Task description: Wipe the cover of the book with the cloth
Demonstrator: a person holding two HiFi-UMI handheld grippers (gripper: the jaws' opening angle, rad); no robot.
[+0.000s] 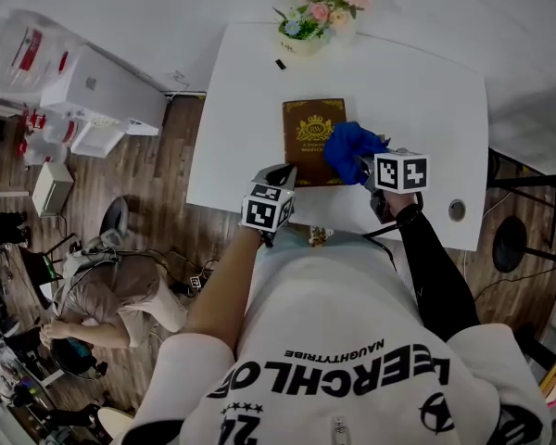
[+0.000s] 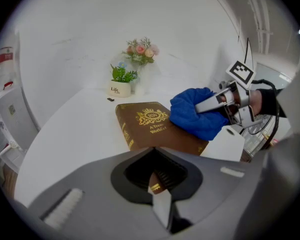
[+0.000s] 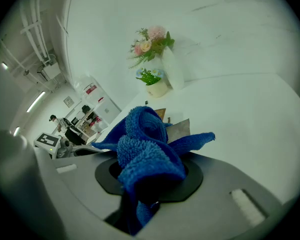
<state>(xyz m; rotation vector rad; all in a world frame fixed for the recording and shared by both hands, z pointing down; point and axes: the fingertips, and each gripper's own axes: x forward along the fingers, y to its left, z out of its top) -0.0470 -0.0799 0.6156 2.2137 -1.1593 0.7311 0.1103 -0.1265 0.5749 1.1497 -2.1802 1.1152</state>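
Note:
A brown book (image 1: pixel 308 135) with gold print lies flat on the white table (image 1: pixel 426 91); the left gripper view shows the book (image 2: pixel 147 124) just ahead of the jaws. My right gripper (image 1: pixel 363 167) is shut on a bunched blue cloth (image 1: pixel 348 148), which rests on the book's right part. The cloth (image 3: pixel 145 149) fills the right gripper (image 3: pixel 147 184) jaws. My left gripper (image 1: pixel 283 176) is shut, its tips at the book's near left corner. In the left gripper view, that gripper (image 2: pixel 157 186) has the gold-striped corner just beyond it. The cloth (image 2: pixel 195 115) covers the book's far right side there.
A pot of pink flowers (image 1: pixel 320 12) and a small black item (image 1: pixel 280 64) stand at the table's far edge. A round cable hole (image 1: pixel 457 210) sits near the front right. White shelving (image 1: pixel 93 100) and a crouching person (image 1: pixel 93 304) are on the floor to the left.

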